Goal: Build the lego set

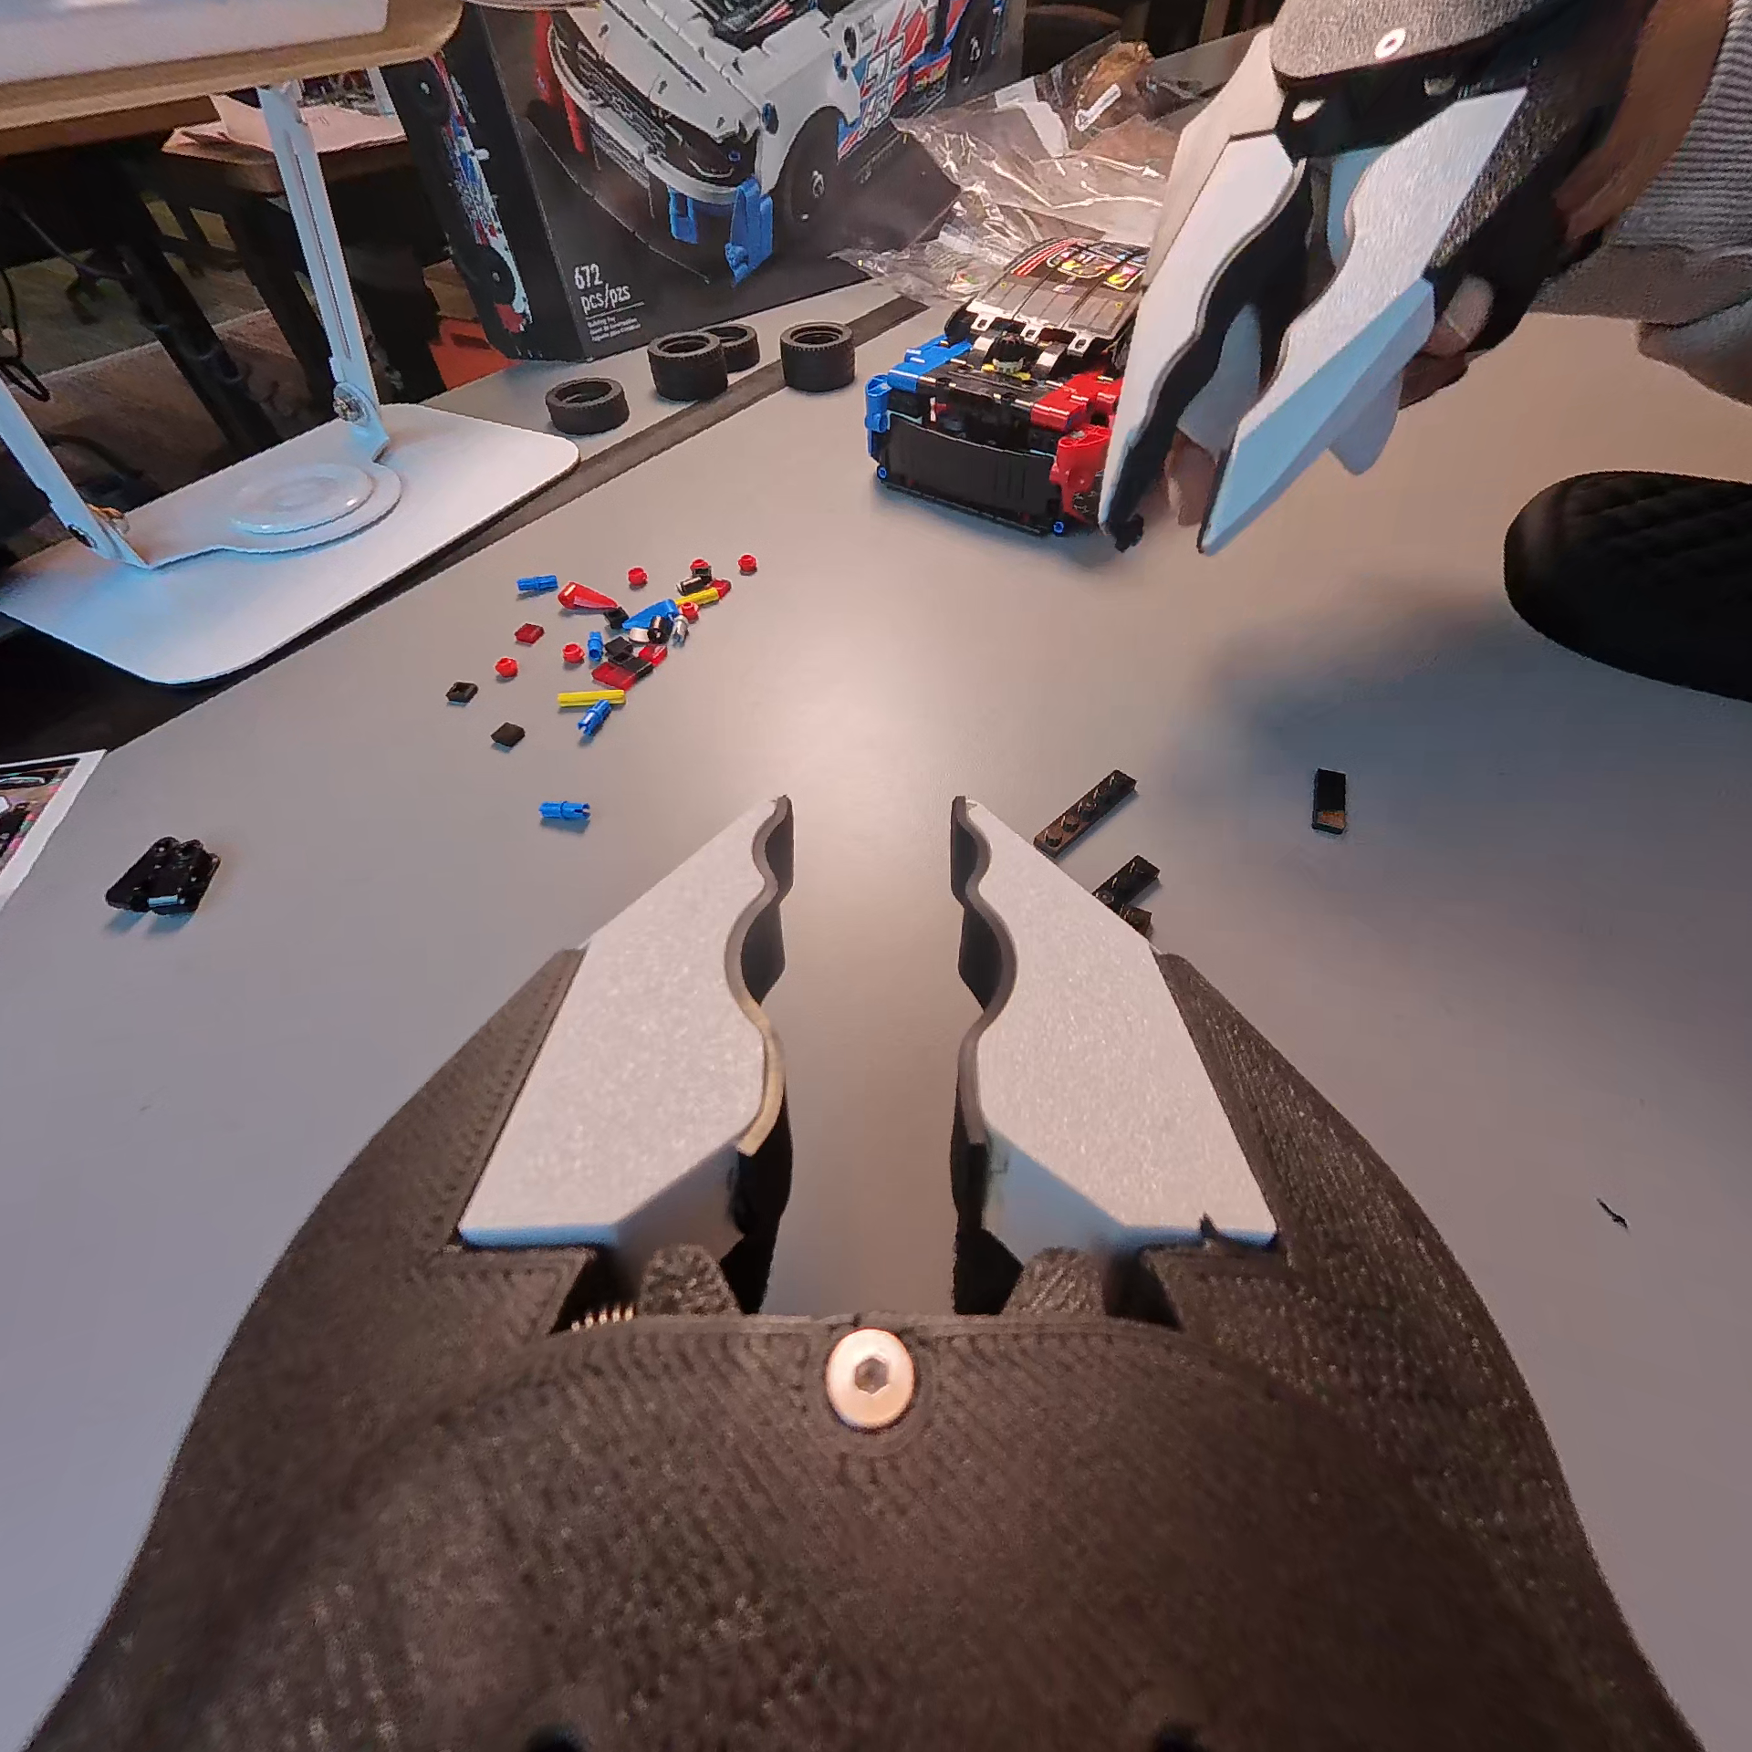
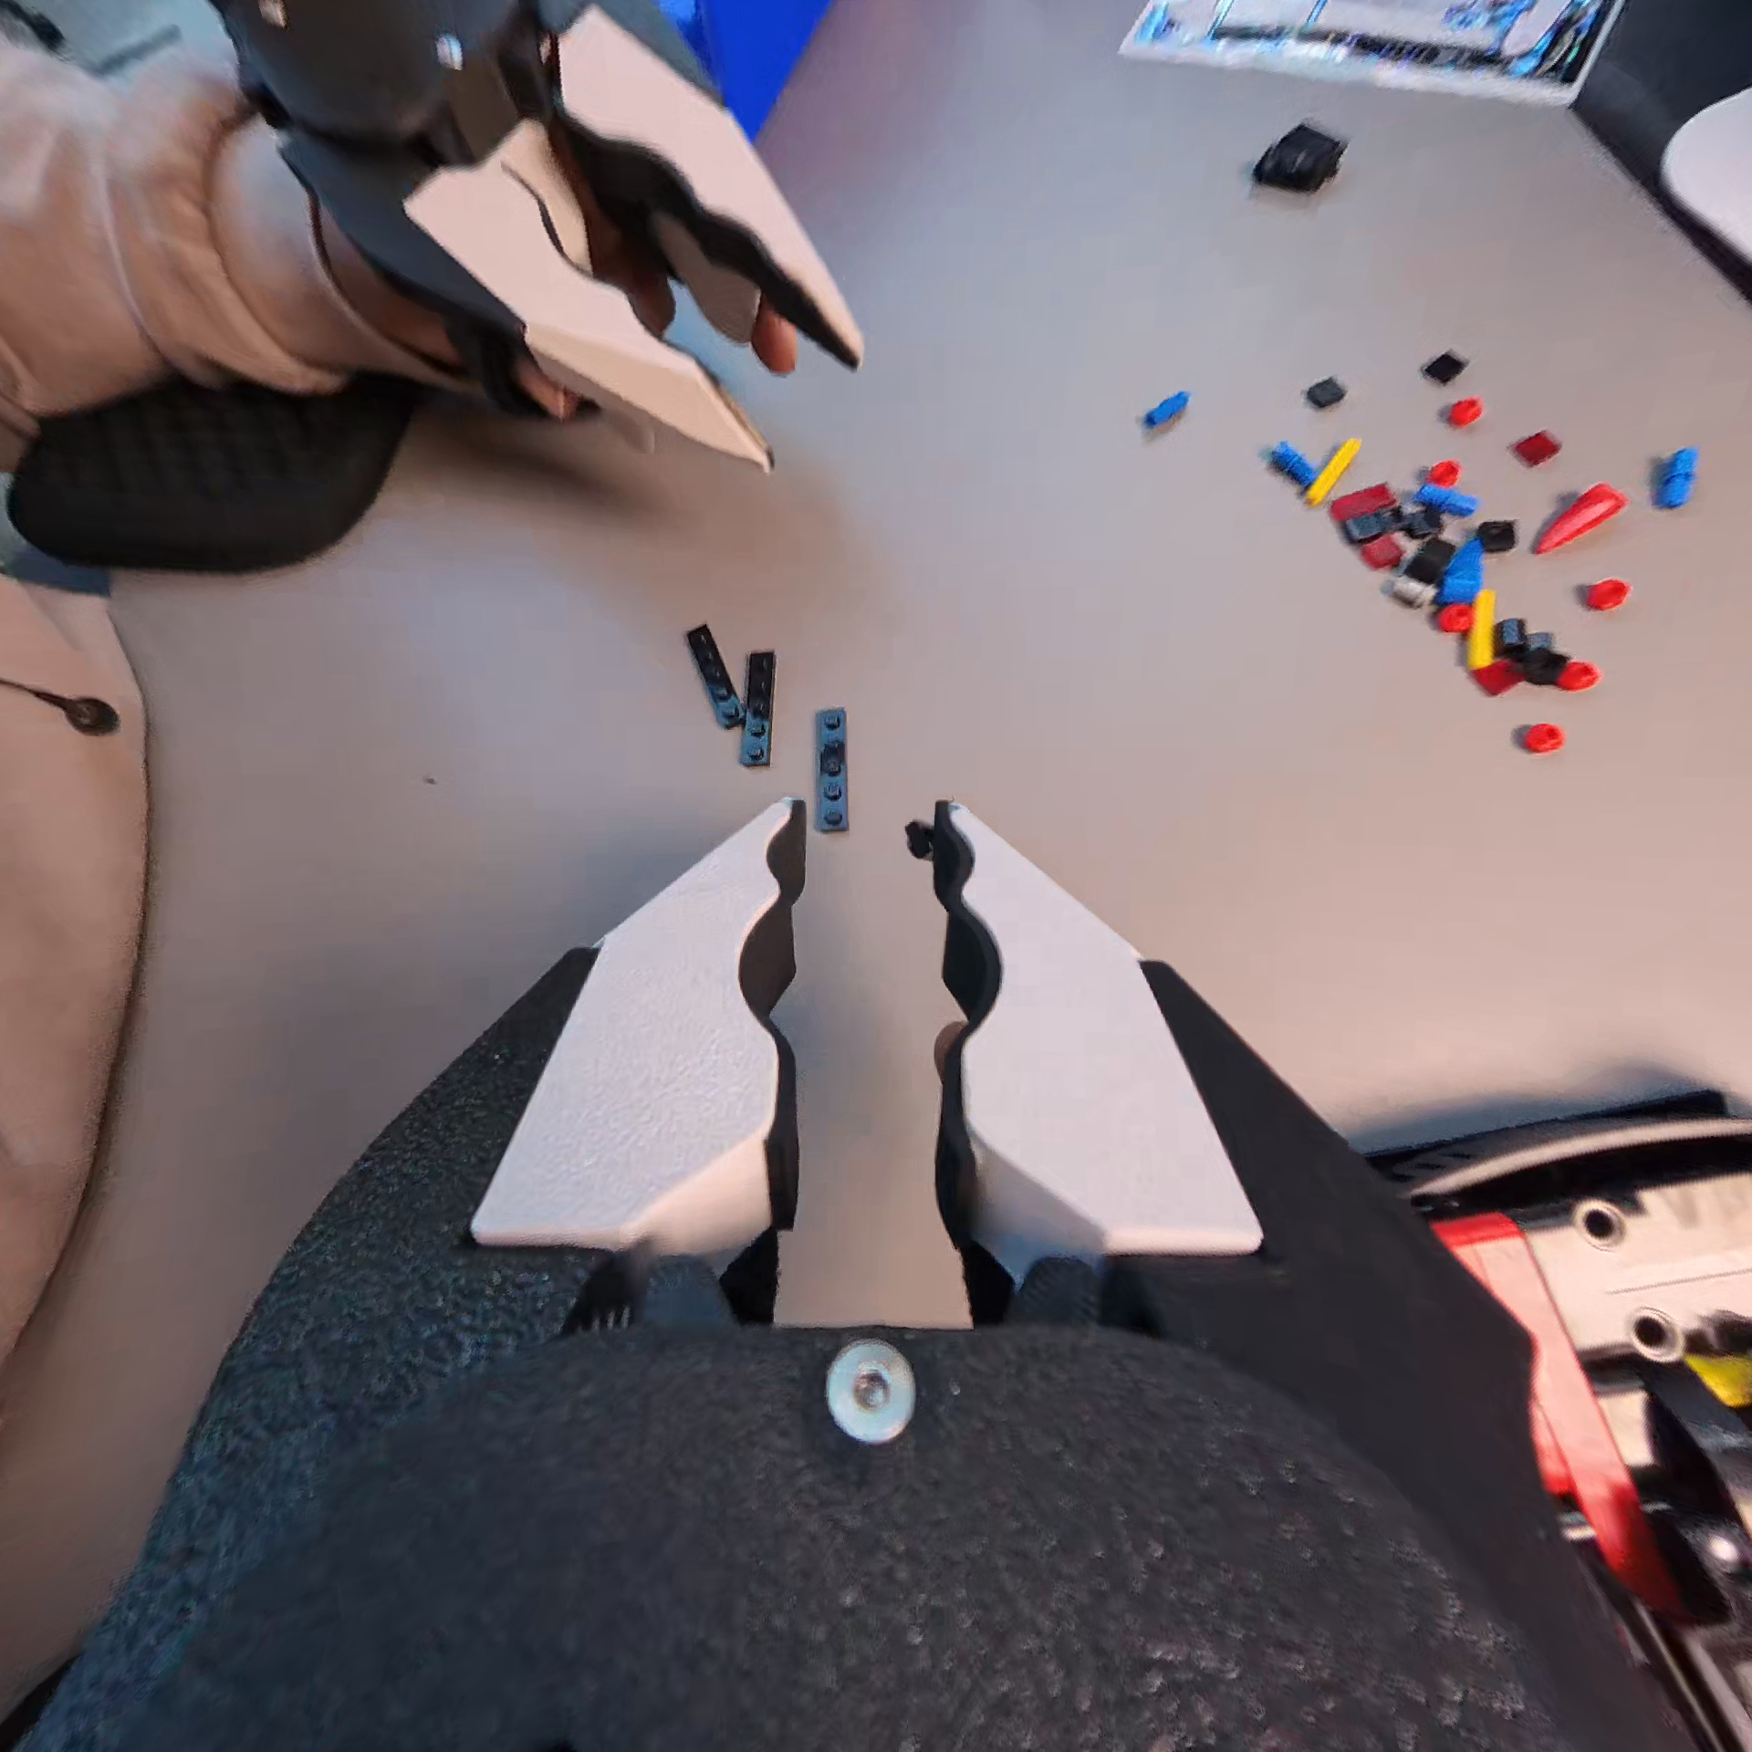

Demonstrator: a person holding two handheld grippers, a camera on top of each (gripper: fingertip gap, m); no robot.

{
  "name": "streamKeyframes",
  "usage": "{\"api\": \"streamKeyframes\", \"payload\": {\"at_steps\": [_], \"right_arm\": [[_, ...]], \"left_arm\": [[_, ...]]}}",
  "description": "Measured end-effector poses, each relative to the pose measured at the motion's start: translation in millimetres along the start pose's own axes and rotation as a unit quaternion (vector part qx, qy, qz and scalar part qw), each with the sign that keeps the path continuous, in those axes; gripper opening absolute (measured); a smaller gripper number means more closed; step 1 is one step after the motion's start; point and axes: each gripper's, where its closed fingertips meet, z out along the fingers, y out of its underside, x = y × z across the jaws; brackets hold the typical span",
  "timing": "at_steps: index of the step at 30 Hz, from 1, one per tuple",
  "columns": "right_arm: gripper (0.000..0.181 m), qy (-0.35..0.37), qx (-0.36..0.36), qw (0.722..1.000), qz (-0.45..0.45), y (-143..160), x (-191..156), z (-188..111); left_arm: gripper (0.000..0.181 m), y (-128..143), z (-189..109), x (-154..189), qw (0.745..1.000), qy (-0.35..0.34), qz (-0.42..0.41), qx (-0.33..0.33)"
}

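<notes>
My left gripper (image 1: 872, 806) is open and empty, low over the grey table (image 1: 853, 664). It also shows in the right wrist view (image 2: 813, 412) at the upper left. Black stud plates (image 1: 1085, 811) lie just right of its tips. My right gripper (image 2: 872, 815) is open, and a tiny black piece (image 2: 918, 839) clings to its right fingertip. Three black plates (image 2: 831, 768) lie just ahead of it. In the left wrist view the right gripper (image 1: 1166, 540) hangs beside the part-built car (image 1: 986, 427). A pile of small coloured pieces (image 1: 626, 626) lies mid-table and also shows in the right wrist view (image 2: 1460, 550).
Several tyres (image 1: 687, 365) and the set's box (image 1: 720, 161) stand at the back. A white stand base (image 1: 284, 531) is at the left. A black pad (image 1: 1640, 578) lies at the right. Single black pieces (image 1: 163, 874) (image 1: 1329, 801) and a blue pin (image 1: 564, 811) lie apart. A booklet (image 2: 1365, 38) lies far off. The gap from one gripper's tips to the other's is roughly 12 cm.
</notes>
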Motion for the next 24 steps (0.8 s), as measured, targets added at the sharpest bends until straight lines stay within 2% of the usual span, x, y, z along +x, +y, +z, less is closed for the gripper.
{"api": "streamKeyframes", "payload": {"at_steps": [3, 7, 11, 16, 24], "right_arm": [[0.024, -0.009, 0.024, 0.999, 0.022, -8, 4, -7], [0.024, -0.023, -0.009, 1.000, 0.002, 7, -2, -2], [0.021, 0.016, -0.041, 0.999, -0.029, 20, 6, 9], [0.011, 0.127, -0.054, 0.990, -0.041, 4, 51, 17], [0.005, 0.222, -0.110, 0.966, -0.068, -16, 140, 33]], "left_arm": [[0.031, 0, 0, 0, 1.000, 0.000, -0.003, -0.001], [0.031, 0, 0, -1, 1.000, 0.002, -0.008, -0.001], [0.031, 1, 0, -1, 1.000, 0.003, -0.012, -0.002], [0.031, 1, 1, -2, 1.000, 0.003, -0.012, -0.003], [0.031, 0, 0, -2, 1.000, 0.004, -0.013, 0.000]]}}
